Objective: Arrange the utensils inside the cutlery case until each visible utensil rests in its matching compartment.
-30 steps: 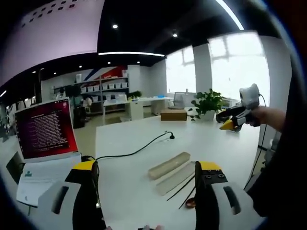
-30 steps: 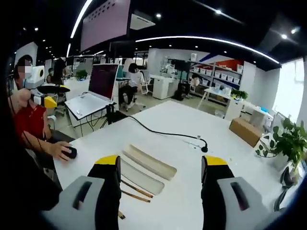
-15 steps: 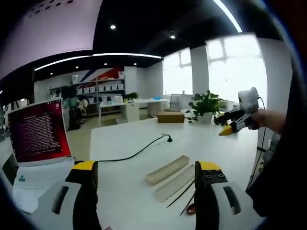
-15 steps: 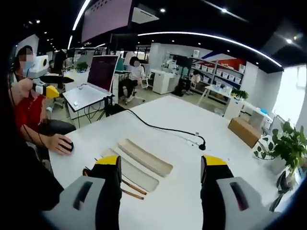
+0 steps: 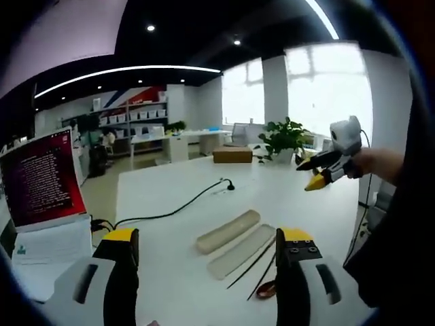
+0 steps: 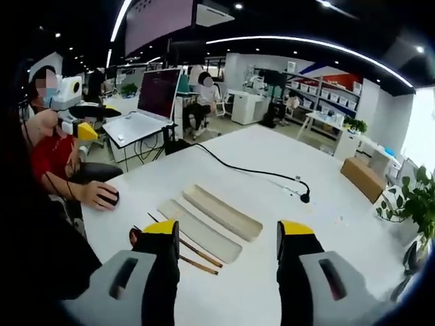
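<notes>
Bare white table (image 6: pixel 272 170) around the case halves (image 6: pixel 221 212) (one black cable (image 6: pixel 238 170) crosses behind).

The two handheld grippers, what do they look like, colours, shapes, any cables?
Each gripper has two black jaws capped in yellow, rising from pale grey housings with dark oval slots. This shows on the left gripper and the right gripper alike. Seen from the left gripper view, the right gripper carries a white box on top, black jaws with a yellow tip, and a dark cable trailing from its rear. A dark sleeve borders that view.
</notes>
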Demonstrator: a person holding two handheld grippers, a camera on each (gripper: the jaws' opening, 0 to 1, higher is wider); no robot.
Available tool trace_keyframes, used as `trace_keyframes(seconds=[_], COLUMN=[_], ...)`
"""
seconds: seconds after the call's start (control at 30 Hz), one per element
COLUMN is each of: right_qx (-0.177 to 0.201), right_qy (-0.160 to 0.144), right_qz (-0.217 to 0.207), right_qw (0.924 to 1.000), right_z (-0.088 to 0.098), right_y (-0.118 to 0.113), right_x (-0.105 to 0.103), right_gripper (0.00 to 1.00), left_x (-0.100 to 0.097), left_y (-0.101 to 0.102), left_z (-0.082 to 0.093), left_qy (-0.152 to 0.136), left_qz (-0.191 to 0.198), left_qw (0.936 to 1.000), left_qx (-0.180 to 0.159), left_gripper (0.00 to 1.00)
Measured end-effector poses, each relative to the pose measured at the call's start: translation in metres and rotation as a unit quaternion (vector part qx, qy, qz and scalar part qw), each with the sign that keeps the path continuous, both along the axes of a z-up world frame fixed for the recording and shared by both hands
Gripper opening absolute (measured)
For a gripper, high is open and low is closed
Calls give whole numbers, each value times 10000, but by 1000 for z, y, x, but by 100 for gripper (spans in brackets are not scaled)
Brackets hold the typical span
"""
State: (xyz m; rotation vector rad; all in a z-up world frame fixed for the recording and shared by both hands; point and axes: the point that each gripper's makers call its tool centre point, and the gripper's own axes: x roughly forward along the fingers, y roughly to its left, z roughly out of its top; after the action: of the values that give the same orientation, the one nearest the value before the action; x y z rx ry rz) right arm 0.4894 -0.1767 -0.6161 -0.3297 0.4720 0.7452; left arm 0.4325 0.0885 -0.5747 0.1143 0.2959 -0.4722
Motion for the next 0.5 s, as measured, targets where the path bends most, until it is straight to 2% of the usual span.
trace_keyframes(seconds=[0.2,0.3,0.4,0.5], right_qx=[-198,-310,-367,-414], right_qy=[79,16,69,86], right_qz=[320,566,710,846], right_qw=[9993,9979,9968,9955], right_z=[-6,-8,-10,-11], right_y=[8,15,19,24], right_x=[-5,-8,-12,-13], right_gripper=[57,65,60,59], left_x=[-10,-16,-21,-31], left_y=[2,4,6,4], left_z=[-3,-3,-2,-4], left_qy=[94,100,90,140], left_qz=[20,78,137,141], left_qw=[9999,9999,9998,9997], left_qx=[61,99,109,108], left_gripper=[85,84,83,84])
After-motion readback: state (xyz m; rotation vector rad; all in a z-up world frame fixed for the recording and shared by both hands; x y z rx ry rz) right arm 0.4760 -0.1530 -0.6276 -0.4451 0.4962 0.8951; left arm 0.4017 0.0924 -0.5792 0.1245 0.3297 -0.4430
